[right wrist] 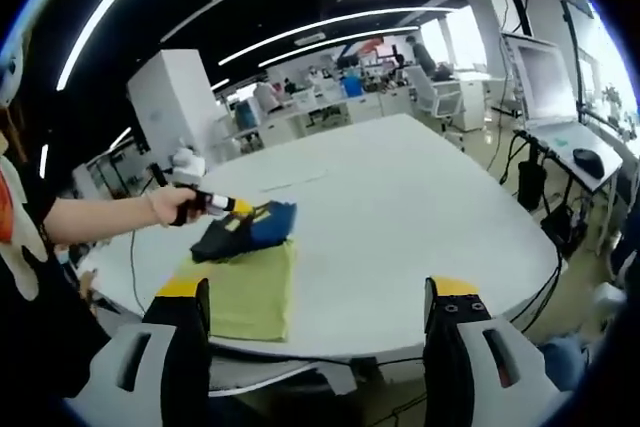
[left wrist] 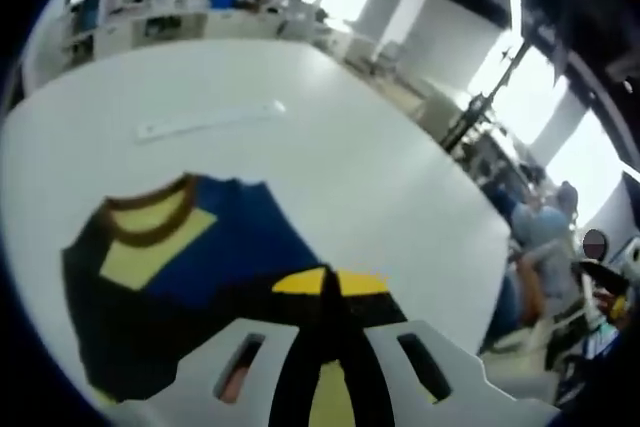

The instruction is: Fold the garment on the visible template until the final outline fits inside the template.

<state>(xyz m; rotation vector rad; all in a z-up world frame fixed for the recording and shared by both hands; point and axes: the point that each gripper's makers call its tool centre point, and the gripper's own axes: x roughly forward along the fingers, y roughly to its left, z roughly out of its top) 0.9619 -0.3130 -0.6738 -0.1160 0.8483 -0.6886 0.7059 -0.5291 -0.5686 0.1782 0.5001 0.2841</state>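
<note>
Left gripper point(left wrist: 330, 282): its jaws are pressed together with dark cloth running between them, so it has hold of the garment point(left wrist: 215, 257). In the right gripper view the same tool shows in a person's hand point(right wrist: 168, 203), lifting a fold of the cloth off the table.

Right gripper point(right wrist: 318, 299): jaws spread wide, nothing between them, held well back from the work, near the table's edge.

Garment: a dark and blue top with a brown collar and yellow patches, lying partly on the template point(right wrist: 245, 292) at the near left of the table point(right wrist: 400, 197), one part raised by the left gripper.

Template: a green sheet, just beneath and nearer than the garment; much of it is bare.

Far side: a pale strip point(left wrist: 210, 120) lies on the table beyond the garment, well apart.

Step in hand: I judge a fold is being carried over.

Doing it well: keep the pinch firm, carry the cloth low and level, lay its edge inside the green outline, and bring the free gripper in to pin the lower layer so it does not drag.
</note>
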